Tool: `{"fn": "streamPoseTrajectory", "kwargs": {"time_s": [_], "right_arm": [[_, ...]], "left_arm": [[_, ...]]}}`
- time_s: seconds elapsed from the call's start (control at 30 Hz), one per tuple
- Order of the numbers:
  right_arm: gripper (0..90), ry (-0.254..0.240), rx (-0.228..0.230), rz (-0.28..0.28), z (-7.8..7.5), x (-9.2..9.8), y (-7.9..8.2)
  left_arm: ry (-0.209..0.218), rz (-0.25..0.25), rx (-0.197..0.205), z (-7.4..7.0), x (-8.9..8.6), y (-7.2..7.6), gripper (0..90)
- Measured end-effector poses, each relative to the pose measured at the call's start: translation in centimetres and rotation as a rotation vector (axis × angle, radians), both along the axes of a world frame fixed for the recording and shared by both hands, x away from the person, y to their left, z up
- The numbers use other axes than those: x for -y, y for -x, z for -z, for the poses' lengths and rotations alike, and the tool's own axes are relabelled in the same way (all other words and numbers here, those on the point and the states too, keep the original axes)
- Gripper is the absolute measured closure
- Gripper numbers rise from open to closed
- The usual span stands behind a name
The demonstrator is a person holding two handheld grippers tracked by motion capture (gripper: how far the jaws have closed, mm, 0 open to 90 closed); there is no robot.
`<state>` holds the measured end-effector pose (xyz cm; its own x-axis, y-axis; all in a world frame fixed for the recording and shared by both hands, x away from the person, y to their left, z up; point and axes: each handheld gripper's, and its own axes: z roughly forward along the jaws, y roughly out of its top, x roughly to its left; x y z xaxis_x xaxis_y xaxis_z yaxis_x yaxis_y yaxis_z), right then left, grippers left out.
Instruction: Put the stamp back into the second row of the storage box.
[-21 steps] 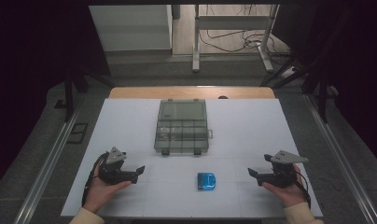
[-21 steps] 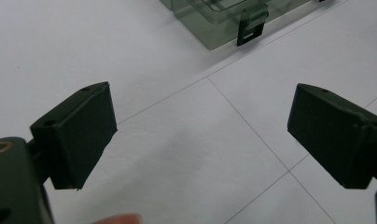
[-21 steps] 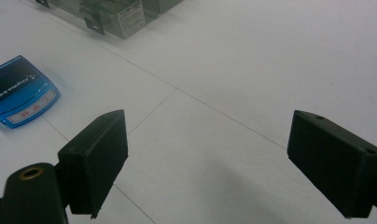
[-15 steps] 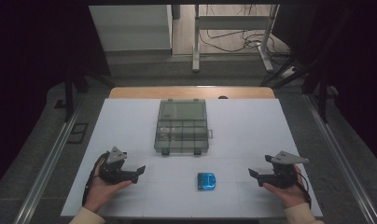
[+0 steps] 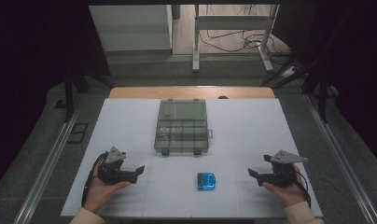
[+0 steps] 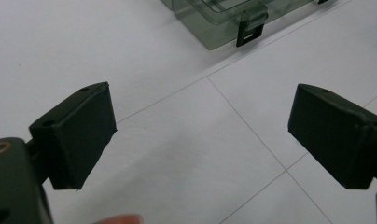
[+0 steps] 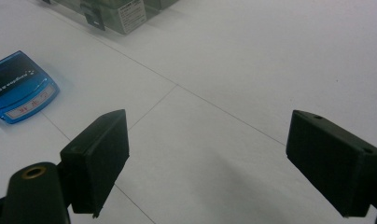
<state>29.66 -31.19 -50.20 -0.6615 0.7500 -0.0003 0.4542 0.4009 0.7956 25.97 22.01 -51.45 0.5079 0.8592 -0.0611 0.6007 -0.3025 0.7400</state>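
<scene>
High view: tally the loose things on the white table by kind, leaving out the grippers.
Clear compartment box: 1
Small blue case: 1
Total: 2

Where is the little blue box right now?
In the high view the little blue box lies flat on the white table, near the front edge, just in front of the clear plastic case. It sits between the two claws, closer to the right claw.

A white tabletop (image 5: 252, 126) carries a clear compartment box (image 5: 182, 126) and, nearer, a small blue case (image 5: 207, 180).
</scene>
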Motion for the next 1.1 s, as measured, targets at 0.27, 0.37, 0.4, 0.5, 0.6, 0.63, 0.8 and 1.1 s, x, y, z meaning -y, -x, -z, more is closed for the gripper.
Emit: {"fn": "streamPoseTrajectory", "kwargs": {"time_s": [0.27,0.37,0.4,0.5,0.6,0.63,0.8,1.1], "right_arm": [[13.8,0.011,0.016,0.008,-0.3,-0.2,0.2],[13.9,0.014,0.019,0.012,-0.3,-0.2,0.0],[14.0,0.019,0.018,0.01,-0.3,-0.2,-0.2],[14.0,0.018,0.013,0.01,-0.2,-0.3,-0.4],[14.1,0.018,0.012,0.008,-0.1,-0.3,-0.4],[14.2,0.017,0.012,0.008,-0.1,-0.3,-0.4],[14.3,0.018,0.012,0.012,-0.1,-0.3,-0.5],[14.6,0.023,0.014,0.017,-0.1,-0.3,-0.5]], "left_arm": [[-0.002,0.032,0.013,-0.6,-0.1,0.5,8.3],[0.01,0.054,0.017,-0.9,-0.3,0.6,9.8],[0.012,0.057,0.016,-1.0,-0.4,0.6,9.9],[0.027,0.072,0.021,-1.8,-0.4,0.7,9.9],[0.043,0.092,0.024,-2.4,-0.2,0.6,9.8],[0.055,0.108,0.023,-2.7,0.0,0.5,9.8],[0.051,0.185,0.028,-3.9,1.3,0.4,9.6],[0.032,0.294,0.017,-5.4,3.7,0.2,9.7]]}}
